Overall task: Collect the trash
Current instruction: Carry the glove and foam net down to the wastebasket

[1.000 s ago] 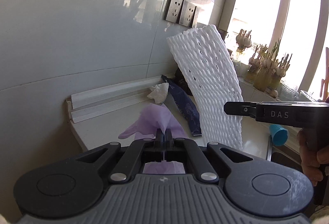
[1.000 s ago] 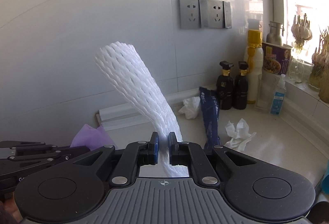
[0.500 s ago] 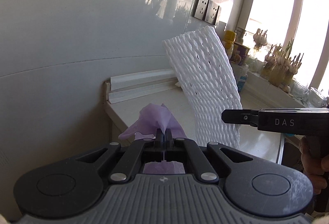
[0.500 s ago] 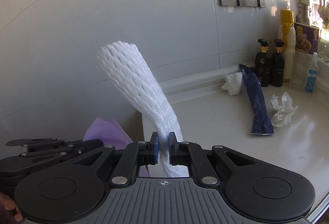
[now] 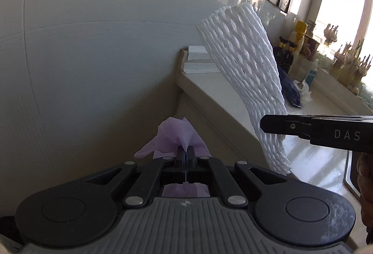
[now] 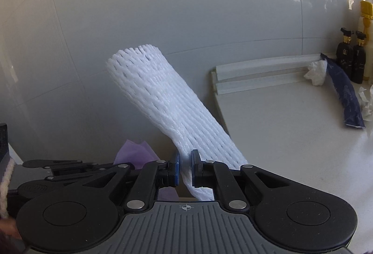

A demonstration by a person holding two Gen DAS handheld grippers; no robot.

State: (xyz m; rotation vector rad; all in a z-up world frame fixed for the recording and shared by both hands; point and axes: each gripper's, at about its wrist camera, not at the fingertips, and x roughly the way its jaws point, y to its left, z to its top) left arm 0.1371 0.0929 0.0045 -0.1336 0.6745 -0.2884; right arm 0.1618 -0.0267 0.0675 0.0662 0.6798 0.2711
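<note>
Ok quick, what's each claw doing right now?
Left claw: closed, holding the purple tissue.
Right claw: closed, holding the white foam net.

Both wrist views face the tiled wall (image 5: 93,56), sharing the countertop (image 6: 291,137).

The tubular foam net sleeve (image 6: 163,100) is white with a diamond mesh pattern. The crumpled thin plastic scrap (image 5: 177,135) is pale purple. A flat plastic wrapper (image 6: 347,100) is dark blue with faint pale print, lying on the glossy cream surface (image 6: 291,128).
</note>
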